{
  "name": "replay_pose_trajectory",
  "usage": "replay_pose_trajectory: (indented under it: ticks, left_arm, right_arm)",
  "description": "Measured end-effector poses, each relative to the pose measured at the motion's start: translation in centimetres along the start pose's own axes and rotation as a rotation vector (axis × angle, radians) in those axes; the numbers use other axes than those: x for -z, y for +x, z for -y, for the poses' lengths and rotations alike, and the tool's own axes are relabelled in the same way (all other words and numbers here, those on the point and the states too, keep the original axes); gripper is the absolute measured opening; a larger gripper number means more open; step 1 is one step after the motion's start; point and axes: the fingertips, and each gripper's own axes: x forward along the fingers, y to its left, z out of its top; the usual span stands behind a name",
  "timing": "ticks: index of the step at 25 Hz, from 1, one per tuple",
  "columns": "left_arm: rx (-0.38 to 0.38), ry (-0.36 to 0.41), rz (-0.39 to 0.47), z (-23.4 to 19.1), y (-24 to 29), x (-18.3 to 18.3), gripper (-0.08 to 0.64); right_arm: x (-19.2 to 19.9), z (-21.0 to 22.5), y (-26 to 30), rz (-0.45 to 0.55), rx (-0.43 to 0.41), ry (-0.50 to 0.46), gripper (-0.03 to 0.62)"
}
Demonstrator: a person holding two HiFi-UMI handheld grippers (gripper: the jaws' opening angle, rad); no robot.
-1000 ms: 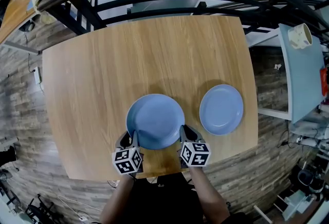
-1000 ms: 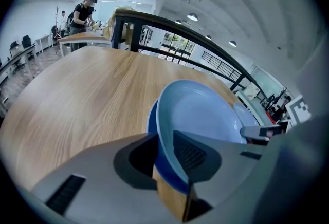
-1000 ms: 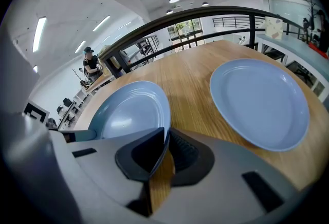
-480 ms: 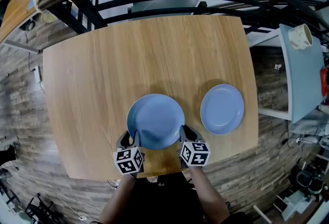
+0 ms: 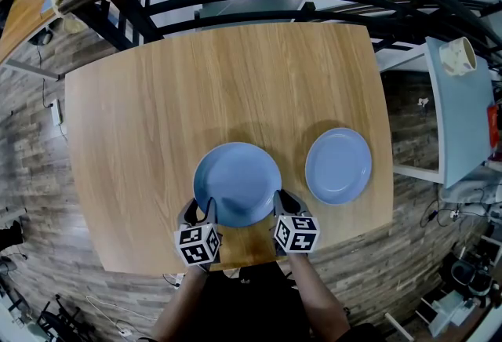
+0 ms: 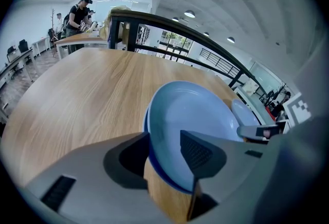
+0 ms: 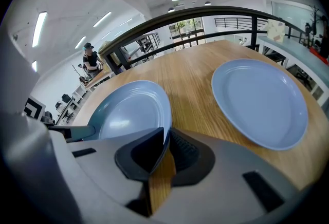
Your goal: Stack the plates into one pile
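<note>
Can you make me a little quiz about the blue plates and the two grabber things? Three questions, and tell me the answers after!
1. How many blue plates lie on the wooden table?
2. True or false: the plates are already in one pile.
3. Which plate's rim sits between the jaws of both the left gripper and the right gripper?
A) the one on the left in the head view
B) the one on the right
C) neither

Key:
1. Two.
2. False: they lie side by side, apart.
3. A. The left gripper's jaws have just been opening, with the rim between them.
</note>
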Motion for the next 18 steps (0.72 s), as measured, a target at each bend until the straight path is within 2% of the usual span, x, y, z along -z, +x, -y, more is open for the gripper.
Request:
replay_pose_trajectory:
  ticks: [5, 18]
  left_arm:
    - [-0.009, 0.022, -0.008, 0.13, -0.10, 0.06, 0.216]
    - [-0.061, 0.085, -0.021, -0.41, -0.21, 0.61, 0.250]
  right_arm:
    - [0.09, -0.17, -0.03, 0.002, 0.002, -0.003, 0.054]
    - [0.66, -0.03, -0.25, 0.004, 0.005, -0.015, 0.067]
